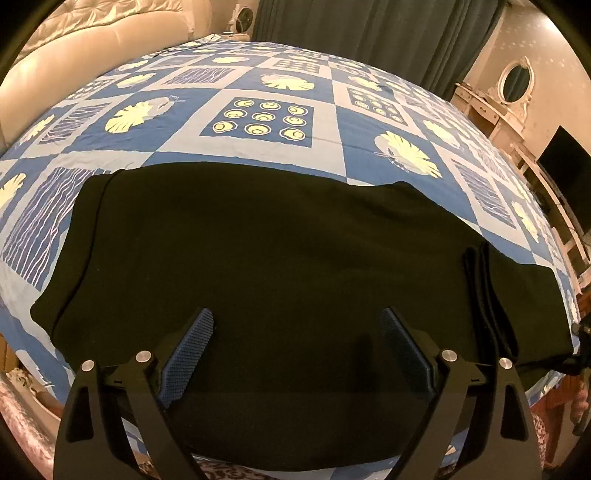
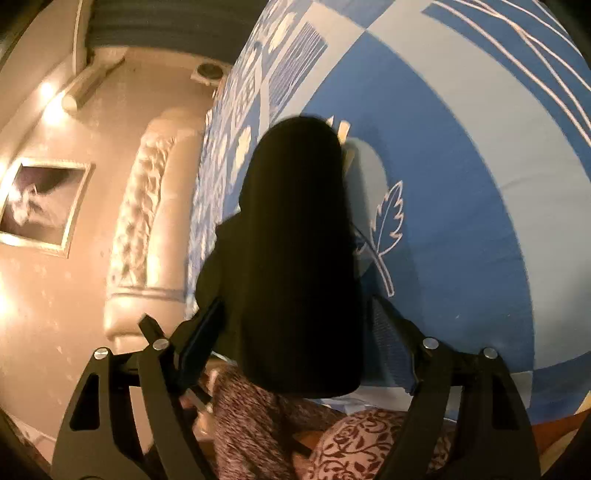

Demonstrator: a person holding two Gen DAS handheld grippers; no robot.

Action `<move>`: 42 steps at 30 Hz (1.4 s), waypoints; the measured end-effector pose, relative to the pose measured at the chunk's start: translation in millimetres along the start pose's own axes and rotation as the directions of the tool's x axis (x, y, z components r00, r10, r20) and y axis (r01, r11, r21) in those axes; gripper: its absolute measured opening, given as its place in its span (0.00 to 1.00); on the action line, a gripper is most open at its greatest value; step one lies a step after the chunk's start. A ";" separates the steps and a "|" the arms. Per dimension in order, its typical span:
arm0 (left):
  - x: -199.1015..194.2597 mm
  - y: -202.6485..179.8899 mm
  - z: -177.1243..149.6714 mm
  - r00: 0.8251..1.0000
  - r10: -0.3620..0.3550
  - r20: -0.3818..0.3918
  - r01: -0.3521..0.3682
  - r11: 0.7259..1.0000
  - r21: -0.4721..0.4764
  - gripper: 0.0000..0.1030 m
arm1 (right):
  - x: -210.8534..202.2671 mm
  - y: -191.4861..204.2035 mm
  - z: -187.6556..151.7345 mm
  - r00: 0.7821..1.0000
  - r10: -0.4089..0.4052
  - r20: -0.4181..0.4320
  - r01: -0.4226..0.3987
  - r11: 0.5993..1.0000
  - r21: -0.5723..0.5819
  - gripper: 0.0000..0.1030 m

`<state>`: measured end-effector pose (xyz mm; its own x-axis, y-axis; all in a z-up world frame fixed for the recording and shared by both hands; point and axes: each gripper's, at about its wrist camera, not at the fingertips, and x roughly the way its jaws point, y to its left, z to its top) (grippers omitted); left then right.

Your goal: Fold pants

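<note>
Black pants (image 1: 258, 240) lie flat across the near side of a bed with a blue patterned cover (image 1: 332, 122), folded lengthwise, a ribbed band (image 1: 487, 295) towards their right end. My left gripper (image 1: 297, 321) hovers over the near edge of the pants, open, its blue pads (image 1: 192, 347) wide apart with nothing pinched. The right wrist view is rolled sideways, so the bed rises on the right. There one end of the pants (image 2: 295, 221) runs away from the camera, between the fingers of my right gripper (image 2: 295, 306). That gripper is open, and a gap shows on both sides of the cloth.
A cream tufted headboard (image 1: 74, 55) stands at the bed's far left, a dark curtain (image 1: 369, 29) behind it. A white dresser with an oval mirror (image 1: 515, 81) and a dark screen (image 1: 565, 158) line the right wall. Red-patterned fabric (image 2: 354, 443) shows below the bed's edge.
</note>
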<state>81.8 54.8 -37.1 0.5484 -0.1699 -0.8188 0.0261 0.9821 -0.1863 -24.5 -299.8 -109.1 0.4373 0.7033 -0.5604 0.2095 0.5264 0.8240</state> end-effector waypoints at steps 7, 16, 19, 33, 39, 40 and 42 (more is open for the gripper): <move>-0.1 -0.7 -0.2 1.000 0.003 0.000 -0.003 1.000 0.003 0.88 | 4.0 0.5 -5.3 0.996 -0.084 -0.030 0.083 0.996 -0.039 0.33; 0.1 -2.1 -0.2 1.000 0.009 -0.001 -0.009 1.000 0.013 0.88 | 3.7 -5.3 -4.0 0.995 -0.092 -0.034 0.090 0.994 -0.055 0.28; 0.2 -1.9 -0.3 1.000 0.005 -0.001 -0.005 1.000 0.008 0.88 | -4.7 -7.3 1.5 0.999 -0.037 -0.038 0.035 0.999 -0.038 0.42; -0.8 -1.5 -0.4 1.000 -0.010 0.005 0.010 1.000 0.004 0.88 | -0.2 -16.7 75.1 0.994 0.032 0.101 -0.037 0.998 0.048 0.49; 0.1 -3.7 -0.5 1.000 -0.002 0.005 0.002 1.000 0.023 0.88 | 7.3 -19.6 76.0 0.994 -0.061 0.093 0.056 0.997 0.049 0.25; -0.2 -3.7 -0.4 1.000 -0.002 0.003 0.002 1.000 0.027 0.88 | 5.8 -17.2 75.0 0.992 -0.074 0.098 0.071 0.997 0.040 0.29; -3.6 -2.5 0.8 1.000 -0.013 -0.005 0.013 1.000 0.028 0.88 | 2.9 -10.5 70.5 0.990 -0.085 0.111 0.082 0.996 0.031 0.44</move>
<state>80.4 53.1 -33.3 0.5435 -0.1832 -0.8192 0.0570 0.9817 -0.1817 36.2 -336.9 -113.6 0.5123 0.5986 -0.6158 0.2721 0.5669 0.7775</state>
